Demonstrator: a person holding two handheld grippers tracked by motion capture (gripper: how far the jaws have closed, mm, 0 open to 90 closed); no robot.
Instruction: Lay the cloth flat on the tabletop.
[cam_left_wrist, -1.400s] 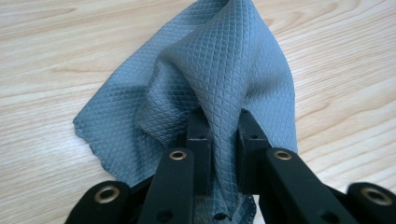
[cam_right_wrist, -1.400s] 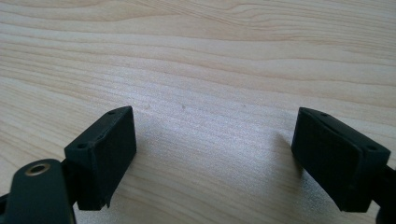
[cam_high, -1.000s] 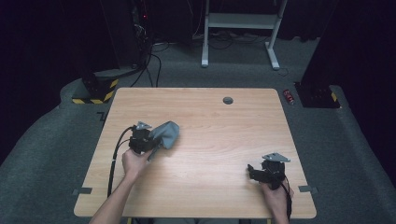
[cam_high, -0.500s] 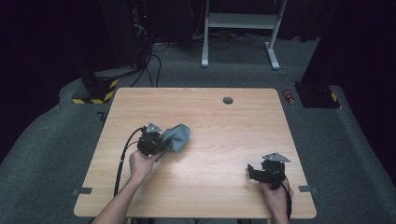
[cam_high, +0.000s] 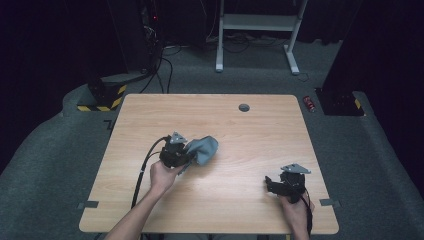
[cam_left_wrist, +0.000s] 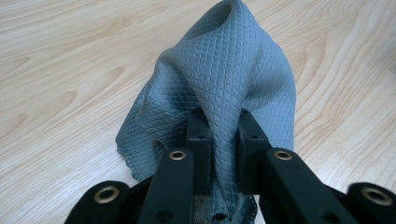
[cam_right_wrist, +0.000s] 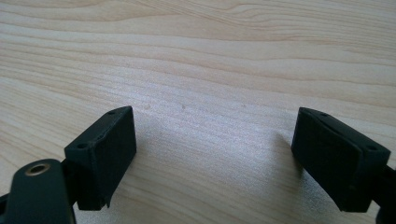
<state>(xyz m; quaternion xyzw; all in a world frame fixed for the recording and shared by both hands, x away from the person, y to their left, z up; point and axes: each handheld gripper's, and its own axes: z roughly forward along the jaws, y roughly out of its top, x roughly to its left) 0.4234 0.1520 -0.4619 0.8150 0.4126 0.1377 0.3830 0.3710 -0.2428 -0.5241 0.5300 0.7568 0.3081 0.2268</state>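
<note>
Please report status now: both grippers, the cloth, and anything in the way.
Left gripper shut on grey cloth, bunched on table. Right gripper open, empty, near table's edge. Nothing in the way.

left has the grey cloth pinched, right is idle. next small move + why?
Probably keep sliding the left hand-held gripper with the grey cloth toward the middle of the table. Its jaws are clamped on a bunched fold, and the rest of the cloth lies crumpled on the wood. The right hand-held gripper sits wide open over bare wood, free to catch a loose corner next.
</note>
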